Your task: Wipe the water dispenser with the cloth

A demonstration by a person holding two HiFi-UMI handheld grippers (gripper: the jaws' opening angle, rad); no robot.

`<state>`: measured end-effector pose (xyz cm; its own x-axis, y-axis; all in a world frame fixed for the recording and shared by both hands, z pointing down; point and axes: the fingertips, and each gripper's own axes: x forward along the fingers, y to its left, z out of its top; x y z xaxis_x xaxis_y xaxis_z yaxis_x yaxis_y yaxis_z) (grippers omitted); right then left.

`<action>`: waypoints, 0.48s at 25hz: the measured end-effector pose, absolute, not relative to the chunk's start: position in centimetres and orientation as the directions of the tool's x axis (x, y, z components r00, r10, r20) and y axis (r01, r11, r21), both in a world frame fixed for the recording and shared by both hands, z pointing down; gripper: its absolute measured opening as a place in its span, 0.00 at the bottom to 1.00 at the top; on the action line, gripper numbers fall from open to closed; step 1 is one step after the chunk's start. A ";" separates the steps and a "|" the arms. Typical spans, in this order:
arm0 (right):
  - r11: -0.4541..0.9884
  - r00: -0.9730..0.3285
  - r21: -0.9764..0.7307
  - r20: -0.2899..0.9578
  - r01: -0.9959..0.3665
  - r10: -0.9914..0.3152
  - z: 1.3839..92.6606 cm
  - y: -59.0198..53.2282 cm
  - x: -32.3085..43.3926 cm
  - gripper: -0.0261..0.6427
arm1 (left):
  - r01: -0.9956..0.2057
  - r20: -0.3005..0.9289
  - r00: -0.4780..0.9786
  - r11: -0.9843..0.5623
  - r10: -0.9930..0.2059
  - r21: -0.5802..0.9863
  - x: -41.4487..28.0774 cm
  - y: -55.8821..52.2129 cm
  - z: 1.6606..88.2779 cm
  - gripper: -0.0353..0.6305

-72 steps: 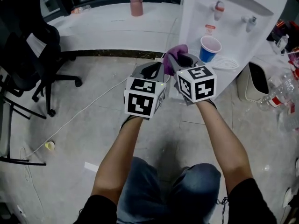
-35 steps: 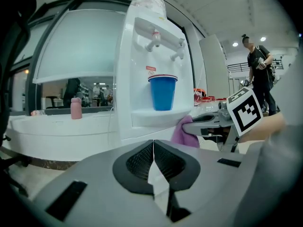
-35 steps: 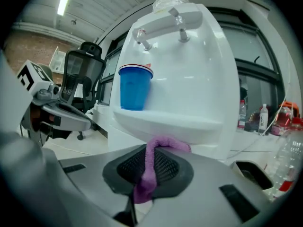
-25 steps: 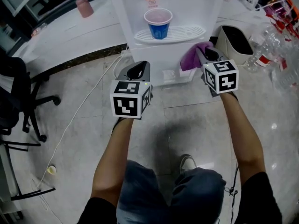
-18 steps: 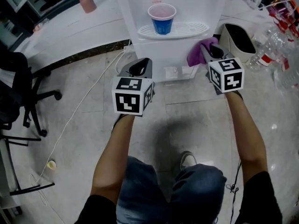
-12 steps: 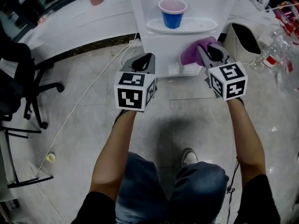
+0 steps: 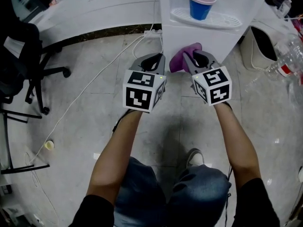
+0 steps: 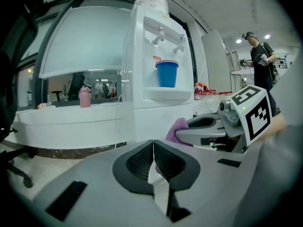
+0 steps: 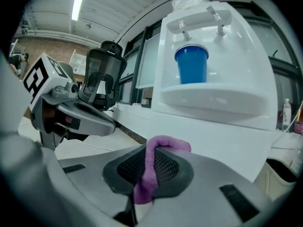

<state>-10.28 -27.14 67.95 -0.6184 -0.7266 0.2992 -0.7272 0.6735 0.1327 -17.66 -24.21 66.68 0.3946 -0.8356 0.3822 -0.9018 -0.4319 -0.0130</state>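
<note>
Now, your right gripper [image 7: 193,60] is clamped on the small soft purple cloth [image 9: 150,167], which is pinched between its jaws with a fold standing out past the tips. Your left gripper [image 8: 154,151] has its jaws pressed together with nothing between them. The tall white plastic water dispenser [image 7: 201,38] stands straight ahead of the right gripper, its lower front panel just beyond the cloth; whether they touch is not clear. This panel runs upright, below the blue plastic cup [image 7: 200,4], so up-and-down strokes seem suitable. Your right gripper is nearer; the left points toward the dispenser's left edge
</note>
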 end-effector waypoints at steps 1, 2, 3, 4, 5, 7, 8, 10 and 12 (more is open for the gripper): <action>0.682 -0.626 0.127 0.306 -0.720 -0.718 68.8 -27.1 -11.1 0.09 | -0.904 0.384 0.391 -0.428 -0.836 -0.012 -18.0 -24.1 67.0 0.09; 0.690 -0.633 0.120 0.312 -0.714 -0.709 69.6 -27.2 -11.9 0.09 | -0.906 0.389 0.387 -0.423 -0.836 -0.008 -18.2 -24.0 67.3 0.09; 0.698 -0.640 0.114 0.318 -0.707 -0.700 70.4 -27.3 -12.6 0.09 | -0.908 0.395 0.383 -0.419 -0.835 -0.004 -18.4 -23.9 67.7 0.09; 0.706 -0.648 0.106 0.323 -0.700 -0.690 71.2 -27.4 -13.4 0.09 | -0.911 0.401 0.379 -0.413 -0.834 0.001 -18.7 -23.7 68.0 0.09; 0.714 -0.655 0.098 0.329 -0.693 -0.681 72.0 -27.5 -14.2 0.09 | -0.913 0.405 0.374 -0.408 -0.834 0.003 -19.0 -23.6 68.2 0.09; 0.726 -0.666 0.078 0.341 -0.683 -0.663 73.7 -27.8 -15.9 0.09 | -0.917 0.412 0.365 -0.398 -0.835 0.006 -19.6 -23.1 68.6 0.09; 0.730 -0.670 0.066 0.348 -0.680 -0.656 74.5 -28.0 -16.6 0.09 | -0.919 0.417 0.362 -0.395 -0.834 0.006 -19.9 -22.9 68.8 0.09; 0.732 -0.671 0.046 0.363 -0.680 -0.646 76.0 -28.4 -17.7 0.09 | -0.919 0.426 0.356 -0.393 -0.832 0.000 -20.3 -22.6 69.2 0.09; 0.726 -0.669 0.025 0.371 -0.687 -0.645 77.1 -29.1 -18.4 0.09 | -0.919 0.428 0.351 -0.394 -0.833 -0.012 -20.6 -22.5 69.3 0.09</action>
<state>-18.37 -29.13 77.13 -0.6686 -0.6445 0.3709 -0.6868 0.7265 0.0245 -20.58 -22.54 69.27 0.3513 -0.8329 0.4277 -0.9191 -0.3939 -0.0121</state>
